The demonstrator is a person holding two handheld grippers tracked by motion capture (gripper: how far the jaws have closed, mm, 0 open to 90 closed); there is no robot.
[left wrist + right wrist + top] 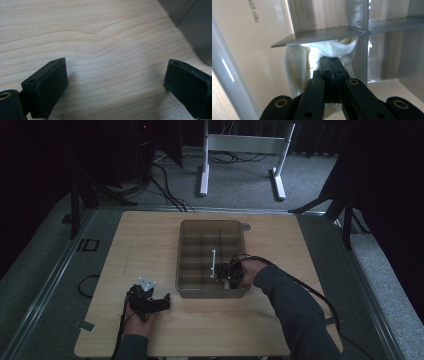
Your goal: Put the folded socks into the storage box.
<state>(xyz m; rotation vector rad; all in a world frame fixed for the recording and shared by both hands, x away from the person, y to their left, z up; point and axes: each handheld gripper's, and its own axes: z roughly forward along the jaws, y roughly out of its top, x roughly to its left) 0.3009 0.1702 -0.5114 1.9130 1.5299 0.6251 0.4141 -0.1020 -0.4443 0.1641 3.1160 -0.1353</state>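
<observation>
The right gripper point(332, 65) reaches into the near right compartment of the grey divided bin point(186, 251) on the wooden surface point(140, 250), its jaws closed on a cream-white cloth point(297, 65) bunched against a divider. The left gripper point(115, 85) rests near the bin's front left corner, jaws wide apart over bare wood.
</observation>
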